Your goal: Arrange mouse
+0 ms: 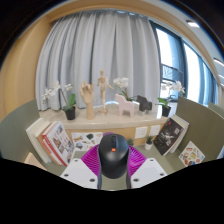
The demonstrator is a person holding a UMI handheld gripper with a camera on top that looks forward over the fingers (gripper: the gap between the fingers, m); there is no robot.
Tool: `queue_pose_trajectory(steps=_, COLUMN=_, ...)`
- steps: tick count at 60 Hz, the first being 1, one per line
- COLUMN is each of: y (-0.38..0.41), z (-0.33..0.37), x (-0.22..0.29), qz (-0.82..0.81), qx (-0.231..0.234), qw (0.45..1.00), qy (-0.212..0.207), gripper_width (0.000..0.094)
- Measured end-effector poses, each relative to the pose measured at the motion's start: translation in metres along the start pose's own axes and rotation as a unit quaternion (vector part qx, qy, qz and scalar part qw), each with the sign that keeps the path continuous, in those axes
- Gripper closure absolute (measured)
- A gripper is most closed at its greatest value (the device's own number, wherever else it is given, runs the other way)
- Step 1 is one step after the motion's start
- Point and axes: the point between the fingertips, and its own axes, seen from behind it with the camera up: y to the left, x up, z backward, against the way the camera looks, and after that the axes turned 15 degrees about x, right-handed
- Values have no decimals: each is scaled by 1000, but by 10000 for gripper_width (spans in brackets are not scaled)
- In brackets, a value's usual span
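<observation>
From my feed the room is evenly lit by daylight through the window (180, 55) at the right and softened by pale curtains (100, 50) across the back. The glass is bright but not blown out. I see soft, faint shadows on the bench (30, 125). The fisheye lens bends straight lines strongly toward the rim, and fine detail there goes mushy.

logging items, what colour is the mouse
Black, with a small red mark; the mouse sits between the fingers in the gripper view.

Matt black mouse (113, 152), seemingly plastic; glossy magazines (57, 140).
</observation>
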Motion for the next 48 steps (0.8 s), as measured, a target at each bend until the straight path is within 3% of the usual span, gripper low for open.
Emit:
queue_pose_trajectory(steps=5, y=64, z=-15, x=-6, qz=4, qx=26, qw=1000, qy=4, gripper_width=609)
queue_pose_trajectory(steps=11, y=122, z=-42, x=-49, qz=-2, qx=56, qw=998, qy=40, gripper_width=609)
queue_pose_trajectory(steps=31, y=194, z=-73, x=-284, qz=-27, qx=74, qw=973, qy=217, gripper_width=605)
queue_pose_trajectory(steps=38, y=197, z=-70, x=-329, qz=-36, qx=72, qw=966, qy=244, gripper_width=601)
queue_pose_trajectory(steps=41, y=196, z=-70, x=-328, qz=-24, qx=75, qw=969, qy=235, gripper_width=600)
queue_pose_trajectory(steps=48, y=194, z=-71, x=-329, qz=-14, qx=73, qw=972, qy=225, gripper_width=499)
